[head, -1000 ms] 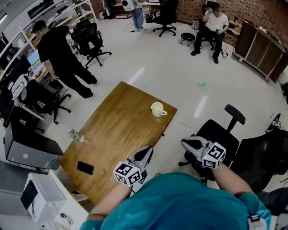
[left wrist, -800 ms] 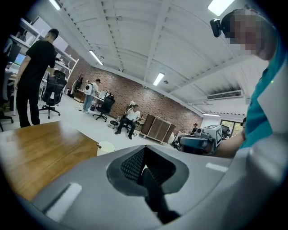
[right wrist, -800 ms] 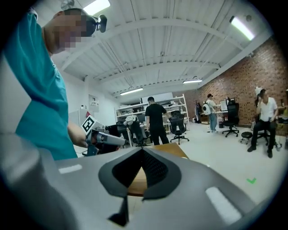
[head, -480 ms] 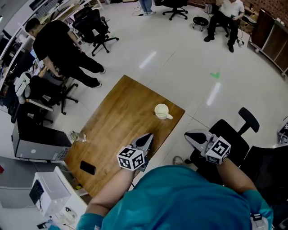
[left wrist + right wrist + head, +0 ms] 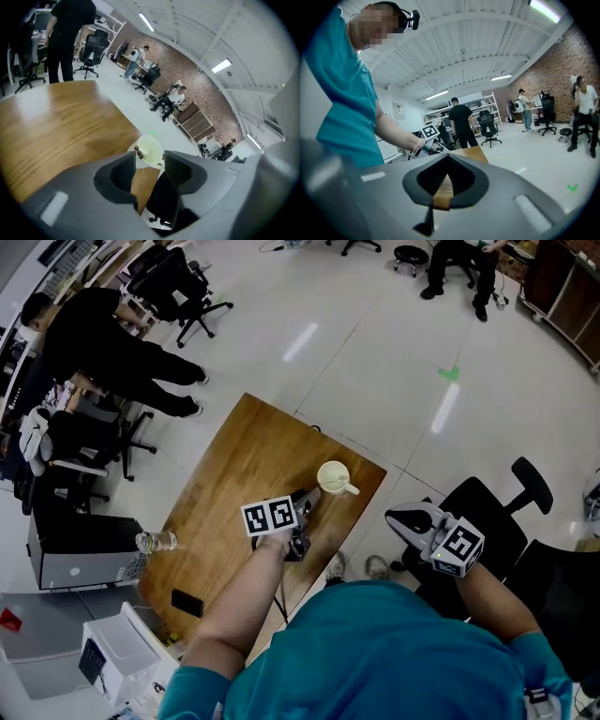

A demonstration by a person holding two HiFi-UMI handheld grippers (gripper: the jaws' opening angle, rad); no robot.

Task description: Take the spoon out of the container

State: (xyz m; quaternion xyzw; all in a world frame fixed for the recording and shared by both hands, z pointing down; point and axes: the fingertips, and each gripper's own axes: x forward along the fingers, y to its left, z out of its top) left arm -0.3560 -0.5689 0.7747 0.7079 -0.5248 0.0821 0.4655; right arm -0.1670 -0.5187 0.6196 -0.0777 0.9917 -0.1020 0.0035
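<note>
A cream cup (image 5: pixel 332 475) with a handle stands near the right edge of the wooden table (image 5: pixel 234 484). In the left gripper view the cup (image 5: pixel 150 149) shows a dark spoon handle (image 5: pixel 138 151) sticking up from its left rim. My left gripper (image 5: pixel 306 500) reaches over the table and stops just short of the cup. Its jaws are opening, and nothing lies between them (image 5: pixel 149 159); the cup sits beyond the gap. My right gripper (image 5: pixel 405 517) hangs off the table's right side, above a chair, with its jaws shut (image 5: pixel 449 158) and empty.
A clear water bottle (image 5: pixel 155 542) and a black phone (image 5: pixel 187 603) lie near the table's left and near edges. A black office chair (image 5: pixel 487 512) stands right of the table. A person in black (image 5: pixel 103 343) stands beyond the far left corner. White equipment (image 5: pixel 122 657) sits at bottom left.
My left gripper has moved forward over the table, close to the cup, and its jaws have parted. The right gripper has stayed beside the table, still shut.
</note>
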